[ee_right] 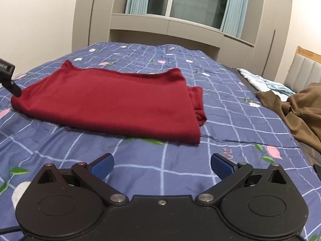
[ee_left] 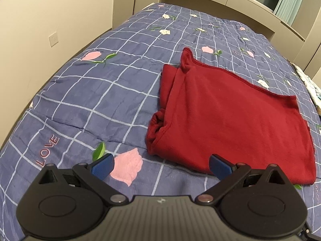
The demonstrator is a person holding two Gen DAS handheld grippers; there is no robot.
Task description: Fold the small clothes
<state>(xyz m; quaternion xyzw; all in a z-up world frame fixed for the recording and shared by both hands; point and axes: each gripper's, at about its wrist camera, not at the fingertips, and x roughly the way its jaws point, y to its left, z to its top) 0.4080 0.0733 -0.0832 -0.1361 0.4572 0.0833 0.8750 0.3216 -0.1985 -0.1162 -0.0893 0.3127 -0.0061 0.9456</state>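
A dark red garment [ee_left: 230,118] lies folded flat on the blue checked bedspread [ee_left: 90,92]. My left gripper [ee_left: 161,167] is open and empty, hovering just short of the garment's near left corner. In the right wrist view the same red garment [ee_right: 112,102] lies ahead and to the left. My right gripper [ee_right: 161,166] is open and empty, a little short of the garment's near edge. Part of the left gripper [ee_right: 8,76] shows at the far left edge of that view, beside the garment's left corner.
A brown garment [ee_right: 301,114] lies crumpled at the bed's right side, with a pale blue patterned cloth [ee_right: 262,82] behind it. A wall [ee_left: 40,30] runs along the bed's left. Cabinets and a window [ee_right: 180,2] stand beyond the bed's far end.
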